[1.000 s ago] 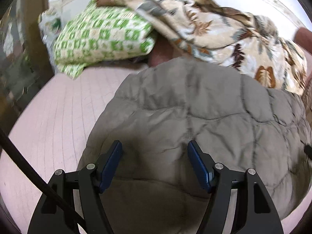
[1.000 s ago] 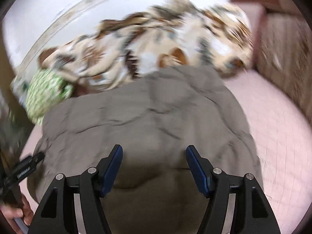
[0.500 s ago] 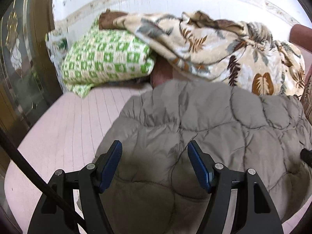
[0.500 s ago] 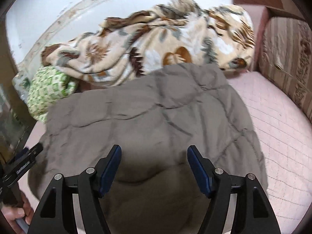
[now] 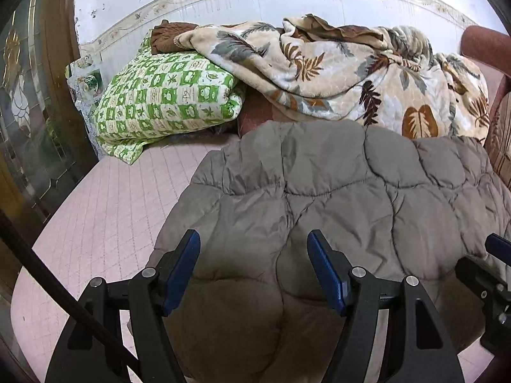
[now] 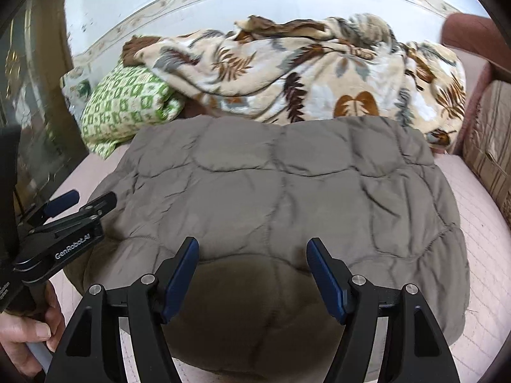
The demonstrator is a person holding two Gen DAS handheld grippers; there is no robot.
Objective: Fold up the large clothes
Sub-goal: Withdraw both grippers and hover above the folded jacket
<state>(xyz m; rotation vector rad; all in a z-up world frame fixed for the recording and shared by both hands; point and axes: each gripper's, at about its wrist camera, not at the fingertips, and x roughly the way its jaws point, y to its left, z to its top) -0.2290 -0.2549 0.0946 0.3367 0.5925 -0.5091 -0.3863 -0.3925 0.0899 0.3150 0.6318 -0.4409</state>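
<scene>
A grey-brown quilted jacket [image 5: 319, 191] lies folded into a thick pad on the pink quilted mattress [image 5: 105, 204]. My left gripper [image 5: 254, 255] hovers over the jacket's near left part, open, with only fabric below its blue pads. My right gripper [image 6: 252, 255] stands open over the near middle edge of the jacket [image 6: 281, 188], pinching nothing. The left gripper [image 6: 64, 210] also shows at the left edge of the right wrist view, beside the jacket's left side, held by a hand [image 6: 25, 332]. One finger of the right gripper [image 5: 495, 252] shows at the right edge of the left wrist view.
Behind the jacket lie a green checked pillow [image 5: 166, 95] and a crumpled leaf-print blanket [image 5: 351, 73] against the white wall. A dark door with patterned glass [image 5: 28, 121] stands on the left. A reddish padded arm [image 6: 469, 41] and a cardboard box [image 6: 491, 140] bound the right.
The right gripper has swung and rolled, so the jacket now sits level and centred in its view. The left view has pulled back a little, showing more mattress and wall. Both stay open.
</scene>
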